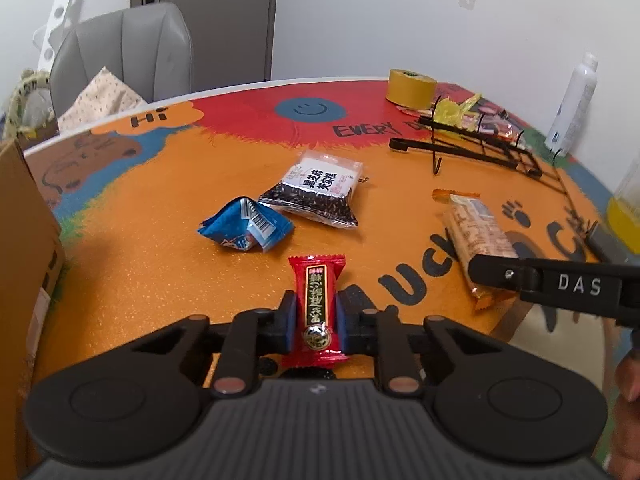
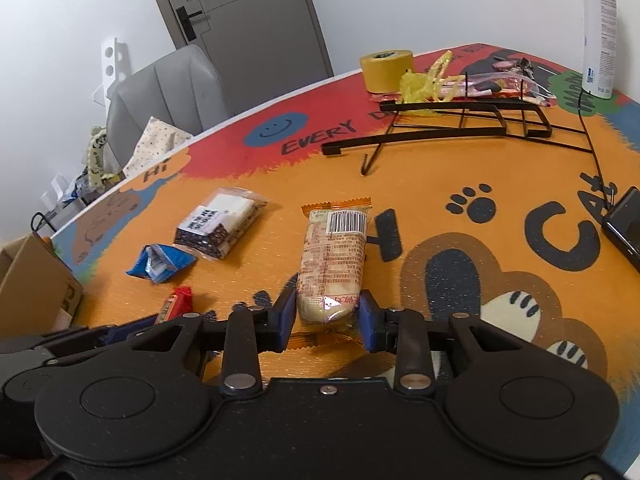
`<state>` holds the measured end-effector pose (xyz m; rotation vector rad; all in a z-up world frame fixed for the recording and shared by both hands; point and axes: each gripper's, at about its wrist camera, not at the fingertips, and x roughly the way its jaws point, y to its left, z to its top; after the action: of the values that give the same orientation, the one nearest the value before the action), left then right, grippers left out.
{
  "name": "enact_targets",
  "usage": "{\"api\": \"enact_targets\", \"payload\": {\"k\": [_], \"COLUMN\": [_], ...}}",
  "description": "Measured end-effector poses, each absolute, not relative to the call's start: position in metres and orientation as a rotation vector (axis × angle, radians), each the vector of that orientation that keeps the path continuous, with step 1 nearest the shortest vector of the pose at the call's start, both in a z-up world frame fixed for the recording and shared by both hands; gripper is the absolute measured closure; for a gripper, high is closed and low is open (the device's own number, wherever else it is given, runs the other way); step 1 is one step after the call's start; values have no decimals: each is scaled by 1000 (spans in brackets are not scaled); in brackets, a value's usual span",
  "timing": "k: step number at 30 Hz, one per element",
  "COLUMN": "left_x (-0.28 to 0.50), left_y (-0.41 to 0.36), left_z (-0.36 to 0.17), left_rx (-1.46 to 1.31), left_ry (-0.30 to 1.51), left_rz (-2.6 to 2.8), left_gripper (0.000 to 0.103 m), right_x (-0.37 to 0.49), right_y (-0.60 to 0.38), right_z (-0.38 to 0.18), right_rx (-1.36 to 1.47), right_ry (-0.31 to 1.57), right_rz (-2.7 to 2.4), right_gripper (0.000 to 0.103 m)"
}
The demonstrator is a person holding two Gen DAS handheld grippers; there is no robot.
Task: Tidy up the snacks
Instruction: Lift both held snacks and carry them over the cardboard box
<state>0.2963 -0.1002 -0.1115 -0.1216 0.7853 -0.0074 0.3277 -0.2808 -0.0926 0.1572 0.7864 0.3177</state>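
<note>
A round surface (image 1: pixel 140 264) painted orange, red and blue fills both views, with a grey chair (image 1: pixel 124 52) and door (image 2: pixel 240 28) behind it. At the left rim stands a cardboard box (image 1: pixel 24 248); bare orange lies between it and the snacks. Far right, a wire rack (image 2: pixel 460 120) lies flat near a tape roll (image 2: pixel 386 72), a white bottle (image 2: pixel 600 32) and yellow wrappers (image 2: pixel 424 80).

The left claw (image 1: pixel 316 320) sits low over the near edge, its blue pads clamped on a red candy (image 1: pixel 318 304) that points away along the fingers. Just beyond lie a crumpled blue packet (image 1: pixel 246 230) and a black sesame bar (image 1: pixel 316 192), close together.

The right claw (image 2: pixel 326 320) reaches in from the right, level with the surface, pads closed against the near end of a long beige wafer pack (image 2: pixel 334 260), barcode up, orange crimped ends, resting on the surface.
</note>
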Motion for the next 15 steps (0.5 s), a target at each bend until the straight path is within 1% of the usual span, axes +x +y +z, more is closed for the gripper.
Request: {"api": "enact_targets", "payload": {"k": [15], "left_x": [270], "left_y": [-78], "left_z": [-65], "left_rx": [-142], "left_ry": [685], "left_rz": [14], "left_gripper": [85], "right_x": [311], "right_y": [-257], "right_z": [-58], "right_rx": [180], "right_ry": [710], "right_rz": [397], "right_gripper": [72]}}
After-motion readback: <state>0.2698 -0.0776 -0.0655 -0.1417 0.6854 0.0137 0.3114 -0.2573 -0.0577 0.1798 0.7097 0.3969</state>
